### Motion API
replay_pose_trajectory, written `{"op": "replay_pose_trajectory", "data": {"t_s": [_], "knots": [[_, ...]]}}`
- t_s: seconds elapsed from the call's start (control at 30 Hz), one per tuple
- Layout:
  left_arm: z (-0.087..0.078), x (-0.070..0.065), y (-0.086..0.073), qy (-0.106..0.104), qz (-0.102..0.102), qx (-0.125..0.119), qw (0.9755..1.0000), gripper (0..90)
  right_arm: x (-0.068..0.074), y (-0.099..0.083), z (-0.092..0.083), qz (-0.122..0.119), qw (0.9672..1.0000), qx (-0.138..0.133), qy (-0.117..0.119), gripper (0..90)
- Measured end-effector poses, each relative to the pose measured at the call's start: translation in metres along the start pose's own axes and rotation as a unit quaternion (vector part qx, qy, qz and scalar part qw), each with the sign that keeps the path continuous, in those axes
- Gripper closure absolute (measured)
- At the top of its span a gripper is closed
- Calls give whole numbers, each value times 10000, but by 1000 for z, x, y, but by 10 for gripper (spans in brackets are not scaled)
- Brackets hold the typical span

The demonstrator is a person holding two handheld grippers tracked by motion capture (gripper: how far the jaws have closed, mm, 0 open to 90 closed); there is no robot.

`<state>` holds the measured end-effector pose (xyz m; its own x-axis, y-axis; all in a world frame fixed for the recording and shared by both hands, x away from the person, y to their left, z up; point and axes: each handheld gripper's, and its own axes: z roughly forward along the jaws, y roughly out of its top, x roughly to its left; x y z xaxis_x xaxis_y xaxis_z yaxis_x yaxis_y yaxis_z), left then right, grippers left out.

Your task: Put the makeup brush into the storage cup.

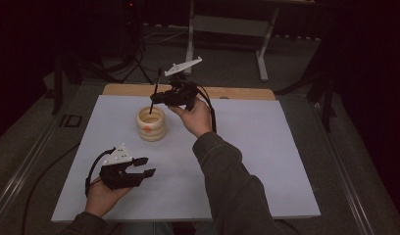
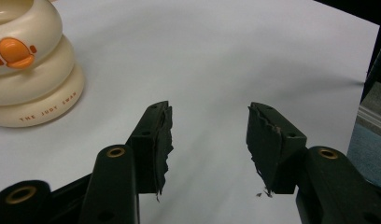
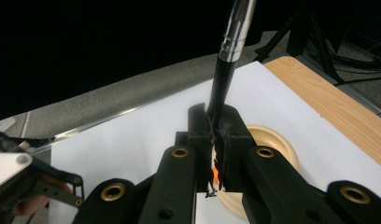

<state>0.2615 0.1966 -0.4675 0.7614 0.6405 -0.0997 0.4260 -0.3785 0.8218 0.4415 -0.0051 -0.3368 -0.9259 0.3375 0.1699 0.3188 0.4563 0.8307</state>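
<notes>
Right hand-held gripper [image 1: 155,99] clamped on a makeup brush [image 1: 155,92], long axis near-vertical, lower tip over the cream holder [image 1: 150,124] mouth; left hand-held gripper [image 1: 145,166], jaws apart and empty, sits at holder's 7 o'clock.

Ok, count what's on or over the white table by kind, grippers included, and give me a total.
Grippers: 2, the left gripper open with nothing between its jaws, the right gripper shut on the brush.
Brushes: 1, the brush, dark handle with a silver band.
Cups: 1, the cream cup with an orange mark.
Total: 4
</notes>
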Motion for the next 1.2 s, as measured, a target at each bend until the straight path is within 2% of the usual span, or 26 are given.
{"op": "replay_pose_trajectory", "data": {"t_s": [0.47, 0.8, 1.2], "knots": [[0, 1, 0, 22, -3, 8, 10000, 466, -13, 2, 29, 142, 9998, 131, -91, 853], [-1, 0, 0, 20, -23, -4, 10000, 459, -28, -4, 36, 335, 9990, 132, -247, 854], [-2, -1, 0, 18, 0, 15, 10000, 452, -34, -9, 44, 454, 9985, 98, -306, 854]]}}
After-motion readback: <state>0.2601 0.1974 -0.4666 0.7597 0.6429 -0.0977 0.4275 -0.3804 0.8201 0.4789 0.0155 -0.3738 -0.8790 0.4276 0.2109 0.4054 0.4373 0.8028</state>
